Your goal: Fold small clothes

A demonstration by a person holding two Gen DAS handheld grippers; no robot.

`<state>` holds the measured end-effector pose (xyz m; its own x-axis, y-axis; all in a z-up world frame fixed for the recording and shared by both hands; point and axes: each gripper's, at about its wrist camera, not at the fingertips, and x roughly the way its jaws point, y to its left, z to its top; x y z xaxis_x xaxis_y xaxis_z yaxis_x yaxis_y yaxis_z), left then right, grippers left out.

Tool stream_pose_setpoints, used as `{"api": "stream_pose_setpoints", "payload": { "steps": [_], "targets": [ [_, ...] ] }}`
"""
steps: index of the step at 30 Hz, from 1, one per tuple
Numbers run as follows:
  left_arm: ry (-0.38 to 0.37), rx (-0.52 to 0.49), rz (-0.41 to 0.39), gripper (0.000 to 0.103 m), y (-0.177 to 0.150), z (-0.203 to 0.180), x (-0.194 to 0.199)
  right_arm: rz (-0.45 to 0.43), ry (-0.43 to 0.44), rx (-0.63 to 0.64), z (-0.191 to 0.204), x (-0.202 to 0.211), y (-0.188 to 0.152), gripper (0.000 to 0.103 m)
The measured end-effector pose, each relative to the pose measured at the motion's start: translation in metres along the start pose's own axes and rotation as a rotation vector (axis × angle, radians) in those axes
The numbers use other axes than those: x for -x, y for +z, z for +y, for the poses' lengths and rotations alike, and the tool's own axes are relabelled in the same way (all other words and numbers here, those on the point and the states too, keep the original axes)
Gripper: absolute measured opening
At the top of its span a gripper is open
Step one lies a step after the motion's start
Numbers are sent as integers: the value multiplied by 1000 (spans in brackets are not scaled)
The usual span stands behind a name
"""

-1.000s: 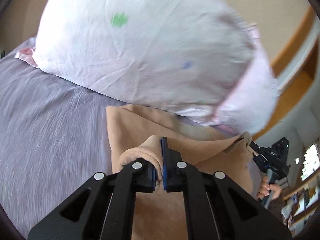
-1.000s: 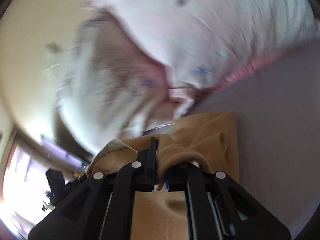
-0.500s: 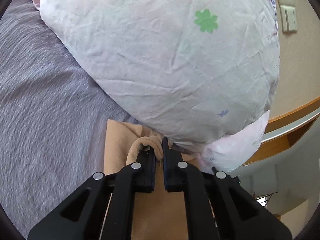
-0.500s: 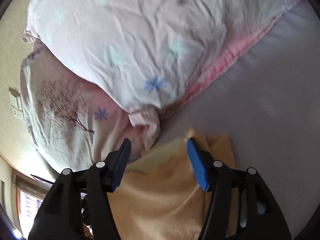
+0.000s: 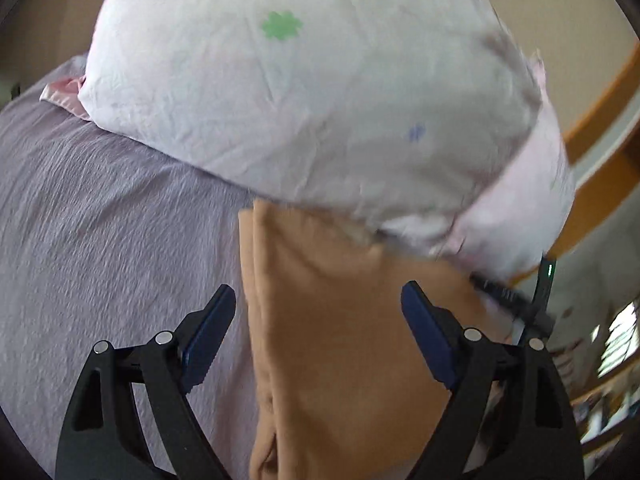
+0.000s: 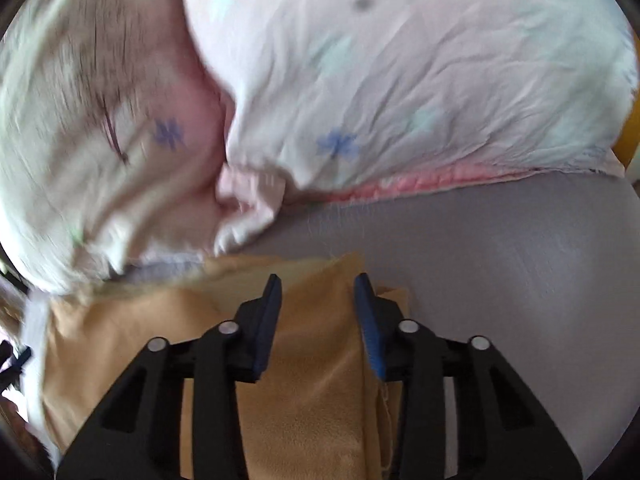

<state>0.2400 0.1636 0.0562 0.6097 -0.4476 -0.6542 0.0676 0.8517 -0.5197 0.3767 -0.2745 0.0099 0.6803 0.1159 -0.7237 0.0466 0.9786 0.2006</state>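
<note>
Item: tan garment (image 5: 340, 320) flat on the bed (image 5: 100, 260) against the pillows (image 5: 320, 100); left gripper (image 5: 316, 332) and right gripper (image 6: 318, 320) fingers apart, empty; we judge one fold laid, next needs a fresh edge grasp.

Lilac bedsheet (image 5: 100, 240) — floral pillow (image 5: 320, 100).

You see a soft matt tan fleece garment (image 5: 340, 320) on ribbed lilac cloth bedding (image 5: 100, 240); the crinkled white cotton pillow (image 5: 320, 100) looks smooth.
</note>
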Motion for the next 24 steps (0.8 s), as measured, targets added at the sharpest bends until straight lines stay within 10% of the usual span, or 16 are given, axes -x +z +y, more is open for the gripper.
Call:
{"api": "stream_pose_setpoints", "payload": {
  "steps": [6, 11, 15, 24],
  "targets": [
    [57, -65, 88, 85, -16, -7, -14, -13, -80, 68, 4, -8, -2, 3],
    [52, -29, 94, 84, -22, 2, -14, -134, -17, -155, -42, 18, 4, 4],
    [25, 18, 105, 84, -23, 12, -8, -180, 79, -260, -63, 39, -7, 76],
    [-113, 101, 180, 72, -28, 15, -27, -136, 271, -248, -39, 63, -38, 76]
  ]
}}
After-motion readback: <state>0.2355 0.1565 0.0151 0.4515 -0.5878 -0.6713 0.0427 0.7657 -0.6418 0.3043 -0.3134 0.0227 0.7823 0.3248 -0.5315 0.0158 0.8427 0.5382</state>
